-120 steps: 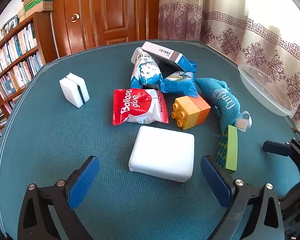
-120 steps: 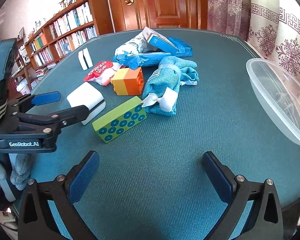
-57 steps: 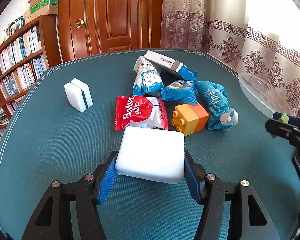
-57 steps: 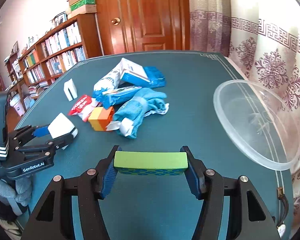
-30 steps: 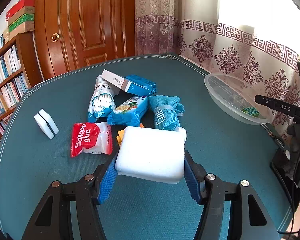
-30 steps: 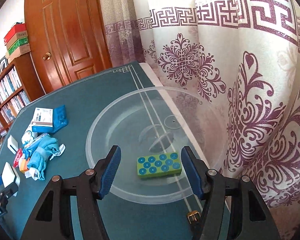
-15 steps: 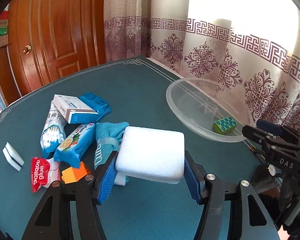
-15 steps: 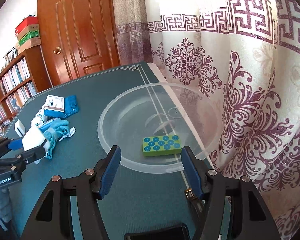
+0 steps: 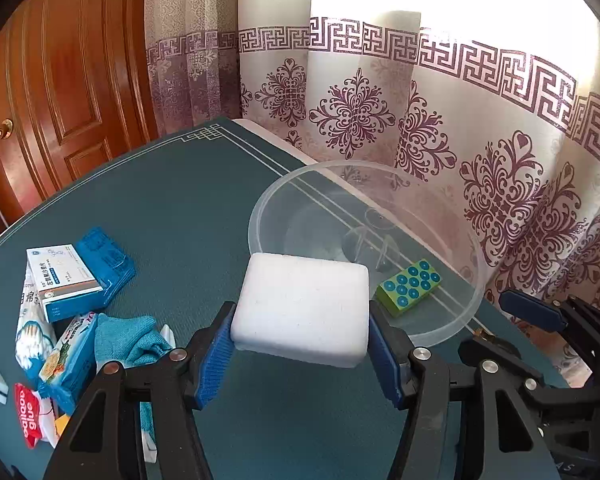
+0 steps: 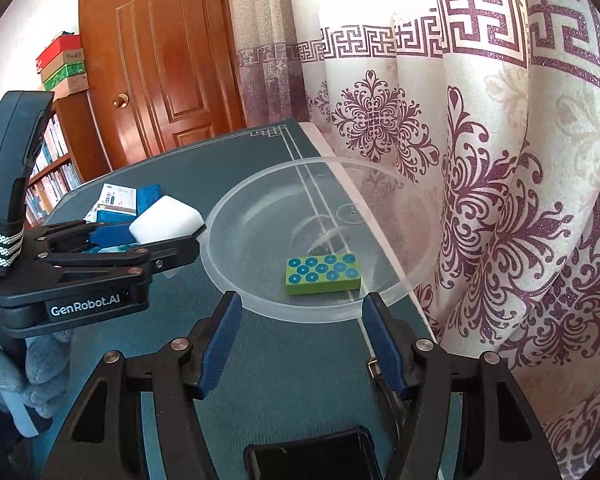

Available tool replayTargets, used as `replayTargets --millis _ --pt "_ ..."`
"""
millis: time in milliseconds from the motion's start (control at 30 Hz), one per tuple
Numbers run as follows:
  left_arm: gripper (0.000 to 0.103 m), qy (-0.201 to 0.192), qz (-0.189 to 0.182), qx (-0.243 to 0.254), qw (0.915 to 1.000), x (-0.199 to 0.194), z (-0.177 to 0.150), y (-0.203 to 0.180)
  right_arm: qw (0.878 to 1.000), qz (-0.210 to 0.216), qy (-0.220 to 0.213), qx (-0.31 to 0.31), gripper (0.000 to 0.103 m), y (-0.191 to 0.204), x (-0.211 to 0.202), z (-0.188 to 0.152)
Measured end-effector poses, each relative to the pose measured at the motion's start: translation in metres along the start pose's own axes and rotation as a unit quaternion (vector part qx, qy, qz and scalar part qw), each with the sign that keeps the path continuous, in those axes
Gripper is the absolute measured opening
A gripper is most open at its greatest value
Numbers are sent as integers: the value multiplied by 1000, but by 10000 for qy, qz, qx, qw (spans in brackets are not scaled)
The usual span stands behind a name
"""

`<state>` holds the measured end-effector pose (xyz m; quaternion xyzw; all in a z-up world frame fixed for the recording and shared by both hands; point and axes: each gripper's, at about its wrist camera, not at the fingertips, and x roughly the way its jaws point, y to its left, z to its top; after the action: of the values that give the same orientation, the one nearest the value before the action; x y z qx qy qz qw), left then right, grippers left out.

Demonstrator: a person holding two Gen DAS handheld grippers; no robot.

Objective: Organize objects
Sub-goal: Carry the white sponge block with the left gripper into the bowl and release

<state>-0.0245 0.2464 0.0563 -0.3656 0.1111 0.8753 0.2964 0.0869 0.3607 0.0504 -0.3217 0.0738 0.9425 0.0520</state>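
My left gripper (image 9: 302, 354) is shut on a white sponge block (image 9: 302, 312) and holds it in the air just left of the clear plastic bowl (image 9: 260, 208). The sponge (image 10: 166, 220) and the left gripper (image 10: 148, 240) also show in the right wrist view, at the bowl's (image 10: 236, 292) left rim. A green block with blue dots (image 9: 409, 287) lies inside the bowl; it also shows in the right wrist view (image 10: 322, 274). My right gripper (image 10: 302, 344) is open and empty, in front of the bowl's near rim.
On the teal table (image 9: 172, 200) at the left lie a white-and-blue box (image 9: 66, 280), a blue packet (image 9: 108, 256), a blue cloth (image 9: 126, 338), snack bags (image 9: 66, 360) and a red glue packet (image 9: 28, 416). Curtains (image 9: 460, 128) hang behind the bowl. A phone (image 10: 312, 460) lies near.
My left gripper has carried the white sponge right, up to the bowl's rim. My right gripper, having let go of the green block in the bowl, has drawn back a little.
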Motion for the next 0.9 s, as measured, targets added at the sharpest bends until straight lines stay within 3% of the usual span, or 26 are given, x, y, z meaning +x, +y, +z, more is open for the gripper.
replayTargets --millis 200,333,900 --pt "68 -92 -18 149 9998 13 16 -10 9999 -7 41 106 64 -5 2 -1" --pt "93 -140 -18 236 9996 19 20 -17 9999 -6 59 132 64 -5 3 -1" --pt "94 -237 182 -147 9994 -2 6 3 9999 30 81 105 64 2 3 -5"
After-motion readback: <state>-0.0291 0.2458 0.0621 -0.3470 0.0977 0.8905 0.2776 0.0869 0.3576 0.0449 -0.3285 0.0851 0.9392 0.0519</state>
